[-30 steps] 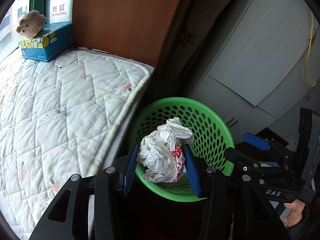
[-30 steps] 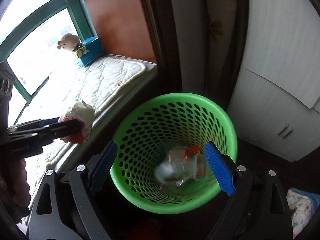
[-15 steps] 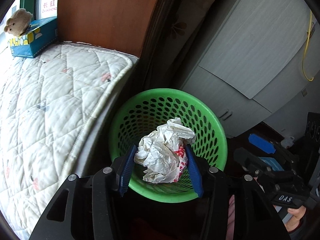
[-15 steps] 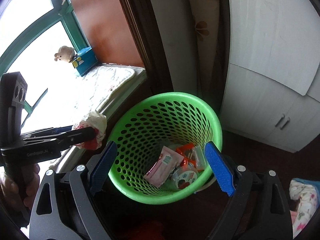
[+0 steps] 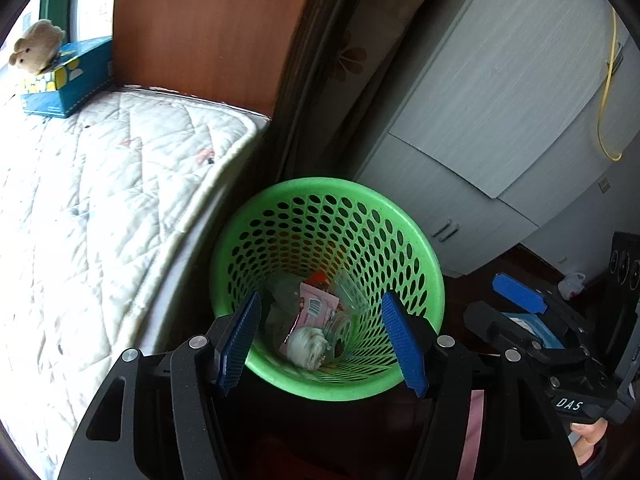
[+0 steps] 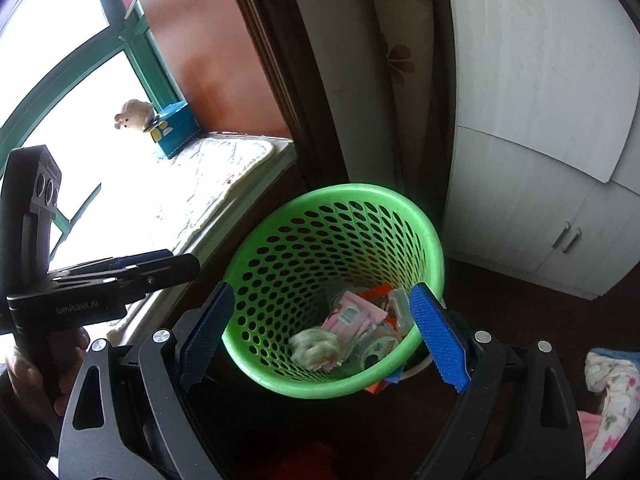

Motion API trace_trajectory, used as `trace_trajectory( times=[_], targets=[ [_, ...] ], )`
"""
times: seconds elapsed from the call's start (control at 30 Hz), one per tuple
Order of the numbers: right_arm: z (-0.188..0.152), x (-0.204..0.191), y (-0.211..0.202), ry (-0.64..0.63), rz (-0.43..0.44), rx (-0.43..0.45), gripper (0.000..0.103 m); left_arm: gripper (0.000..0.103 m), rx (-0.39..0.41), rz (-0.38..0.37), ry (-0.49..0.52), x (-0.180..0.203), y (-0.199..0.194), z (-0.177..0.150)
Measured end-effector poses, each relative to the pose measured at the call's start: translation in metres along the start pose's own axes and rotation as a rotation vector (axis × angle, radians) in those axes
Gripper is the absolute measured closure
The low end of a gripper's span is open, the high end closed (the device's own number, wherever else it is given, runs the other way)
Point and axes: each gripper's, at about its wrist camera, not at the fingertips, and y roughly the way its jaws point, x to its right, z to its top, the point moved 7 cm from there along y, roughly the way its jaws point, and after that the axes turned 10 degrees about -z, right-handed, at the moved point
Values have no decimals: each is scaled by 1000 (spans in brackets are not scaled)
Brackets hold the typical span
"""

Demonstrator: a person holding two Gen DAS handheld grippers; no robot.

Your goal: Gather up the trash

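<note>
Spreading over the green basket (image 5: 416,236), the empty left claw (image 5: 326,340) should clear straight up; the right claw (image 6: 320,332) gapes wide, empty.

Your left wrist cam looks steeply down along its fingers, straight into the green basket (image 5: 424,264) from close above, quilted pad (image 5: 100,200) on its left. Your right wrist cam has the same downward tilt, over the basket's near rim, cabinet (image 6: 540,220) to its right. Both share the basket, the pad and the blue box (image 5: 66,80).
</note>
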Motion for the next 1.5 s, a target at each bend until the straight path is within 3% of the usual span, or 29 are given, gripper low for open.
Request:
trace_trajectory(
  times=[0.17, 0.23, 0.4, 0.47, 0.87, 1.17, 1.5],
  targets=[
    [2, -13, -5, -11, 19, 11, 14, 42, 33, 44, 2, -10, -23, -3],
    [3, -21, -6, -20, 28, 12, 14, 33, 51, 84, 2, -17, -33, -5],
    [4, -47, -8, -56, 45, 17, 14, 32, 101, 123, -4, -32, -63, -9],
    [4, -57, -10, -68, 54, 18, 14, 25, 121, 148, -7, -38, -74, -12],
    [11, -116, -23, -137, 107, 49, 14, 20, 212, 267, -51, -78, -137, -30],
    [10, -153, -29, -161, 141, 69, 14, 12, 289, 426, -65, -107, -190, -46],
    [3, -181, -46, -198, 143, 97, 12, 10, 352, 515, -104, -127, -230, -71]
  ],
)
